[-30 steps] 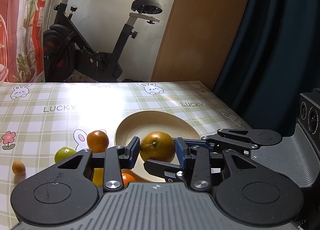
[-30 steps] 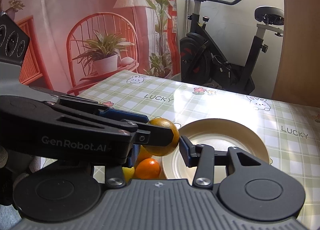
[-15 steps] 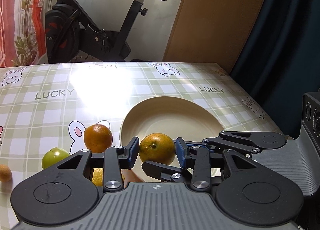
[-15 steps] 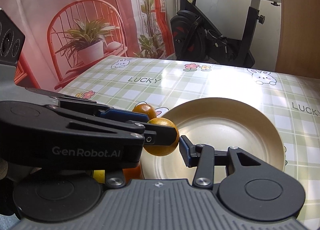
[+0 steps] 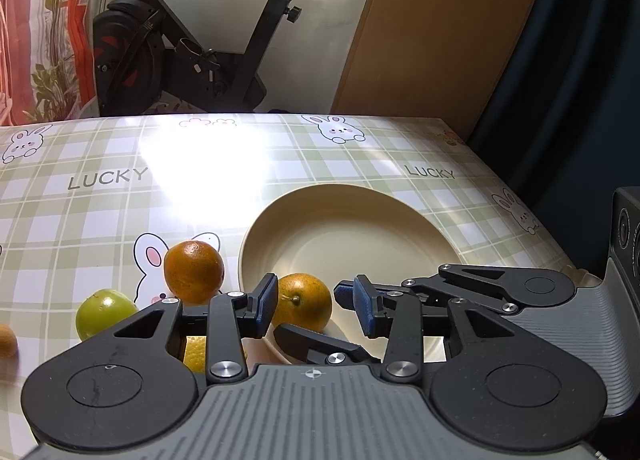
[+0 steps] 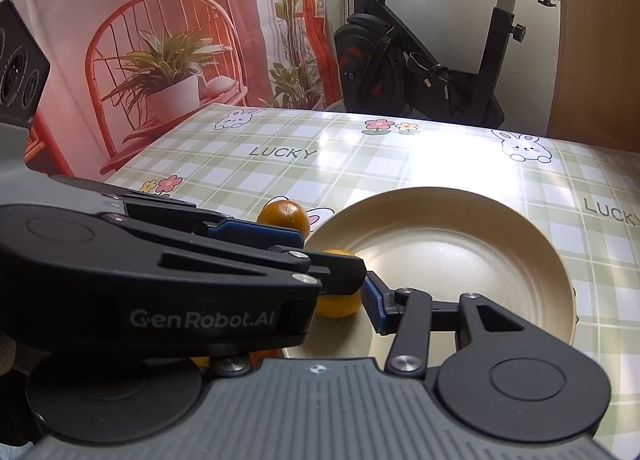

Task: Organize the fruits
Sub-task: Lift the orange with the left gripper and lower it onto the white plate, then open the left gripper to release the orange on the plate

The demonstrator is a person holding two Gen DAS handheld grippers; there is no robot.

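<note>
A yellow-orange fruit (image 5: 304,302) rests on the near left part of the cream plate (image 5: 360,228). My left gripper (image 5: 314,306) stands open around it, with a clear gap between the fruit and the right blue pad (image 5: 362,310). In the right wrist view the same fruit (image 6: 340,302) lies on the plate (image 6: 460,252), partly behind the left gripper's finger (image 6: 320,268). My right gripper (image 6: 320,308) is open just behind it and holds nothing. Its left finger is hidden by the left gripper's body.
A darker orange (image 5: 194,278) sits on the checked cloth just left of the plate. A green fruit (image 5: 105,314), a small orange fruit (image 5: 6,340) and a yellow fruit (image 5: 196,352) lie nearer me. An exercise bike (image 5: 192,60) stands beyond the table.
The left gripper came down over the plate and opened, leaving the yellow-orange fruit on the plate. Both grippers moved forward and lower toward the table.
</note>
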